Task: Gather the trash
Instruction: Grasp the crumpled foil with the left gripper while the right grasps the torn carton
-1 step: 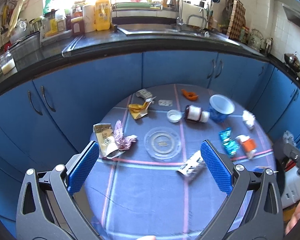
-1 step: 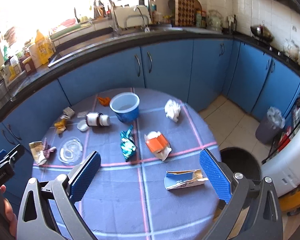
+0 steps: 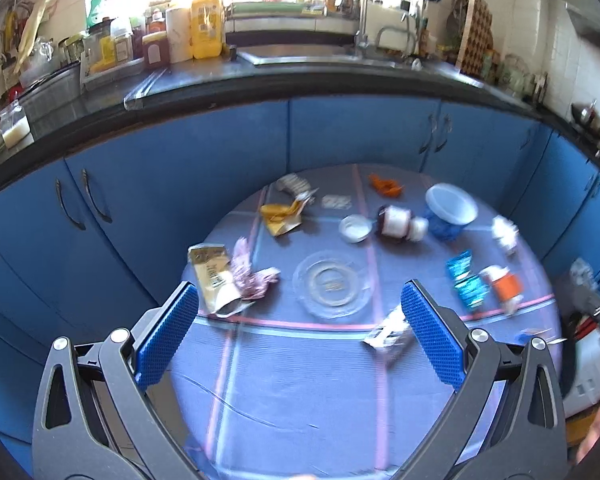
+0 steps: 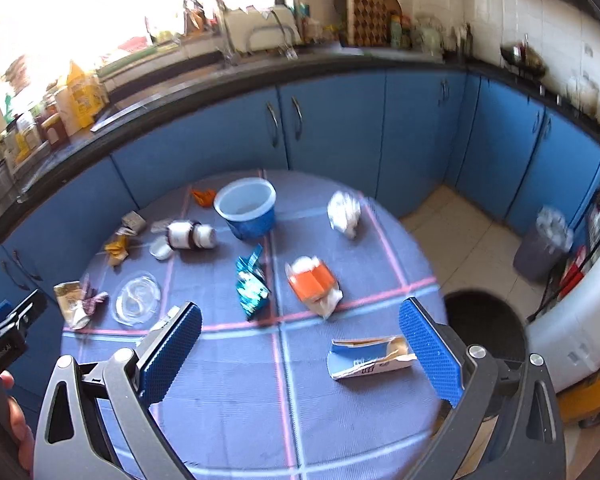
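While both feeds are a little blurred, I can see my left tool (image 3: 300, 334) spread wide and holding nothing above the near part of the round worktop (image 3: 300, 400). My right tool (image 4: 300, 354) is just as wide and empty. Trash lies scattered over the checked cloth: a torn blue-and-white carton (image 4: 370, 356) just beside the right tool's outer finger, an orange wrapper (image 4: 312, 282), a teal foil packet (image 4: 252, 284), a crumpled white tissue (image 4: 343, 212), a tipped bottle (image 4: 190, 235) and a blue tub (image 4: 247, 208) (upright). A dark bin (image 4: 486, 322) stands just past the worktop's right edge.
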Action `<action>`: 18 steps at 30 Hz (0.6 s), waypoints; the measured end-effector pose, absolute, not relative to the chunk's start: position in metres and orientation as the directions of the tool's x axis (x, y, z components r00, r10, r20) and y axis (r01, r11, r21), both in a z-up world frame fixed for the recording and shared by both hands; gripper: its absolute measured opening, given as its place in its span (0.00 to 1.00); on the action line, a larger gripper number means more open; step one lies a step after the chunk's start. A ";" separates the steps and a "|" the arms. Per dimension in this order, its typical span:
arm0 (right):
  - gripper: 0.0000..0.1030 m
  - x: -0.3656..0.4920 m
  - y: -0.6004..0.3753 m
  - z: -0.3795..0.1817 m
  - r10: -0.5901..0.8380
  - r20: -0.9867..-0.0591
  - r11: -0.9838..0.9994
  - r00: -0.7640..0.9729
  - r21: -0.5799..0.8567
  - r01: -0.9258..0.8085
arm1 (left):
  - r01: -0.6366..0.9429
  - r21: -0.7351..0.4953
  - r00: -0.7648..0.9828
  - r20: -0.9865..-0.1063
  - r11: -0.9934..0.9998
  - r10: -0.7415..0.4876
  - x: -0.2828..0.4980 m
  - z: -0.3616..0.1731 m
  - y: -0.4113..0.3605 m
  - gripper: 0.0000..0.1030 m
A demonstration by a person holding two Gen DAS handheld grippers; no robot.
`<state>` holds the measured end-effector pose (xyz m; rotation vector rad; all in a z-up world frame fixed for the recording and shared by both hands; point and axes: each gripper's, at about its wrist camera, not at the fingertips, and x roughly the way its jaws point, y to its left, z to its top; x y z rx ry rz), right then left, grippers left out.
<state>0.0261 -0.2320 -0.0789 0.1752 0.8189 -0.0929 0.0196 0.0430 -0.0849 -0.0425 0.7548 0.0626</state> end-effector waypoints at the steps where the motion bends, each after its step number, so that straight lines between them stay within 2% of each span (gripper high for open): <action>1: 0.94 0.030 -0.240 -0.093 -0.011 -0.749 0.977 0.663 0.132 0.166 | -0.061 0.005 0.722 -0.691 0.998 0.047 0.021 -0.101 0.046 0.97; 4: 0.94 0.038 -0.257 -0.131 -0.076 -0.803 0.967 0.592 0.087 0.242 | -0.043 0.038 0.712 -0.700 0.998 0.058 0.020 -0.131 0.048 0.97; 10: 0.94 0.042 -0.282 -0.181 -0.125 -0.867 0.950 0.483 0.037 0.311 | 0.129 -0.020 0.620 -0.778 0.991 -0.096 0.041 -0.171 0.023 0.97; 18: 0.94 0.053 -0.270 -0.191 -0.205 -0.848 0.966 0.488 -0.096 0.239 | 0.210 -0.014 0.559 -0.818 0.978 -0.132 0.063 -0.192 -0.021 0.97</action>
